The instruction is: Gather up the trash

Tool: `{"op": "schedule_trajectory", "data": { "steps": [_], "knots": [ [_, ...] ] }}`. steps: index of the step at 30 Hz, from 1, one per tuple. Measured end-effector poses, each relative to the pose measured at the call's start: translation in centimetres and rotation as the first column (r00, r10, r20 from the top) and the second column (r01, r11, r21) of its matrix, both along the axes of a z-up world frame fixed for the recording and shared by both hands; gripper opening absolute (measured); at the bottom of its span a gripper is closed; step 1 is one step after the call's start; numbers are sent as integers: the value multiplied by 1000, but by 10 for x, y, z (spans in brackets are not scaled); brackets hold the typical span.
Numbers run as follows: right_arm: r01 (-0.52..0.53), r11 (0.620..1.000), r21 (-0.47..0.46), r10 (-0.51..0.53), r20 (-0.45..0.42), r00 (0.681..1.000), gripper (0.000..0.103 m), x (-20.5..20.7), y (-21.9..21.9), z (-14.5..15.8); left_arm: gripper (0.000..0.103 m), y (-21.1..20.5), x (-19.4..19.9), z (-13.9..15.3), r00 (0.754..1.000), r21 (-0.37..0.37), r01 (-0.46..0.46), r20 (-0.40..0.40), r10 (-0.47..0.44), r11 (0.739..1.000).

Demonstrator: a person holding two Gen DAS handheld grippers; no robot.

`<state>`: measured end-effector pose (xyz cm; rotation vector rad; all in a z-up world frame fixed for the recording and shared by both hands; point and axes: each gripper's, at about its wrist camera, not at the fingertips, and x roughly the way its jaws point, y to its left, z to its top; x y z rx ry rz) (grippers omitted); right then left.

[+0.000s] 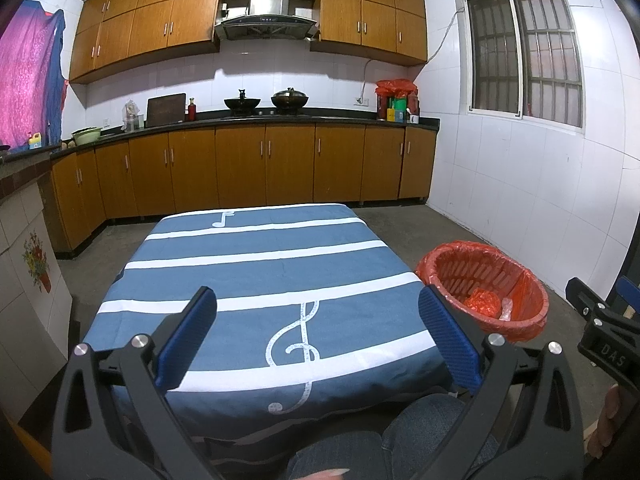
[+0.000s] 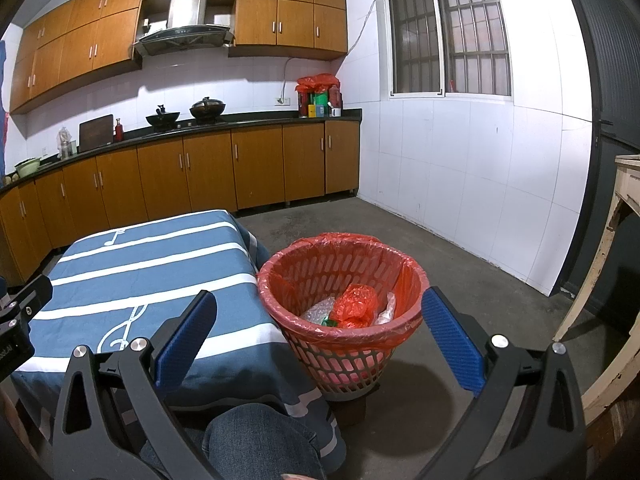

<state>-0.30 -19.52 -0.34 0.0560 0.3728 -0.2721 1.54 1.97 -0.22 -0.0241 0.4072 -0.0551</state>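
I have the table point(image 1: 256, 264) filling most of my left view, its blue cloth with white stripes and music notes showing nothing lying on it that I can pick out as rubbish. Just beside its right edge stands the basket point(image 2: 340, 354), lined with a red bag, on the concrete floor. Inside it lies the trash point(image 2: 354, 304): a crumpled red bag, some bubble wrap, clear film and a small green scrap. My left gripper point(image 1: 318, 336) hovers over the near end of the table with jaws spread wide and nothing between them; my right gripper point(image 2: 320, 338) points at the basket, likewise wide open and empty. I judge the collecting to be finished or nearly so. My next move calls for a look round the table edges and floor for any missed piece.
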Motion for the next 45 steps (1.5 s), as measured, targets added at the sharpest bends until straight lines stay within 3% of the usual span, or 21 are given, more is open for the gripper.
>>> {"op": "schedule_trajectory", "data": {
  "steps": [45],
  "knots": [
    [2, 1000, 3, -2, -4, 1000, 101, 0, 1, -1, 99, 0, 3, -2, 1000, 9, 11, -6, -11, 1000]
  ]
}}
